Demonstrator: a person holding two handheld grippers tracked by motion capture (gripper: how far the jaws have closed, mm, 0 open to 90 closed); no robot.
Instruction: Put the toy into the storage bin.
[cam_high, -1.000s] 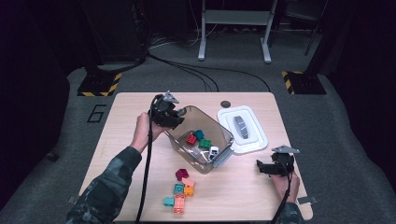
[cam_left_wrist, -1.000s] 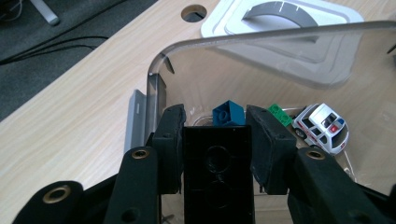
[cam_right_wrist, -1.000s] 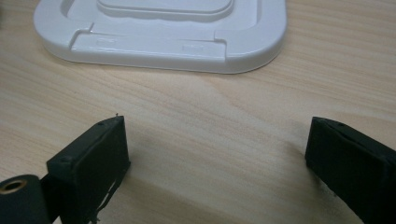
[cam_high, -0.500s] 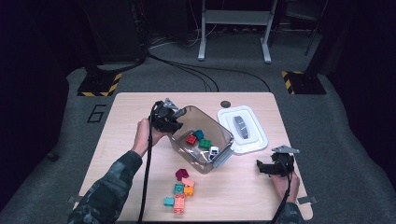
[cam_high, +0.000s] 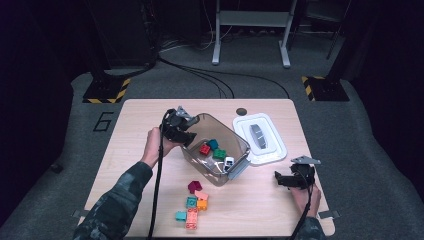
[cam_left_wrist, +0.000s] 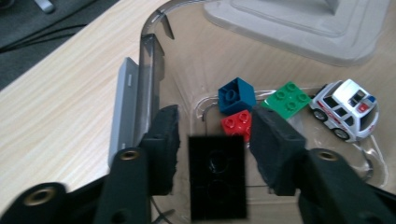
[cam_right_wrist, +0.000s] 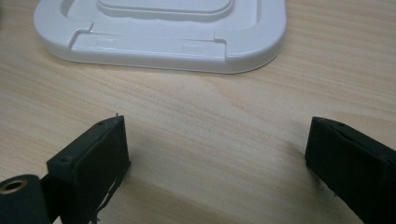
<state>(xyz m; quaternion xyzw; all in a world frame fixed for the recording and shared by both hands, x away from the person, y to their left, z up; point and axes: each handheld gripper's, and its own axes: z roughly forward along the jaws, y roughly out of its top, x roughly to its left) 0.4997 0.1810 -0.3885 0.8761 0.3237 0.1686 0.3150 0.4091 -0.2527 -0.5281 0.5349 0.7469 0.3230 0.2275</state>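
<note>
A large numeral "6" (cam_high: 103, 121) is seen painted in dark strokes on the grey floor (cam_high: 60, 150), just beside the left edge of the table (cam_high: 130, 115) in the high view. Faint embossed marks are seen on the white lid (cam_right_wrist: 159, 44) in the right gripper view, but they cannot be read.

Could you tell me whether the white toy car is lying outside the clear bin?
No, the white toy car lies inside the clear bin beside the green brick.

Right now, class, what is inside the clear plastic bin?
Inside the clear bin: a blue brick, red brick, green brick, toy car and a black brick. The gripper's jaws cover the floor beneath.
</note>
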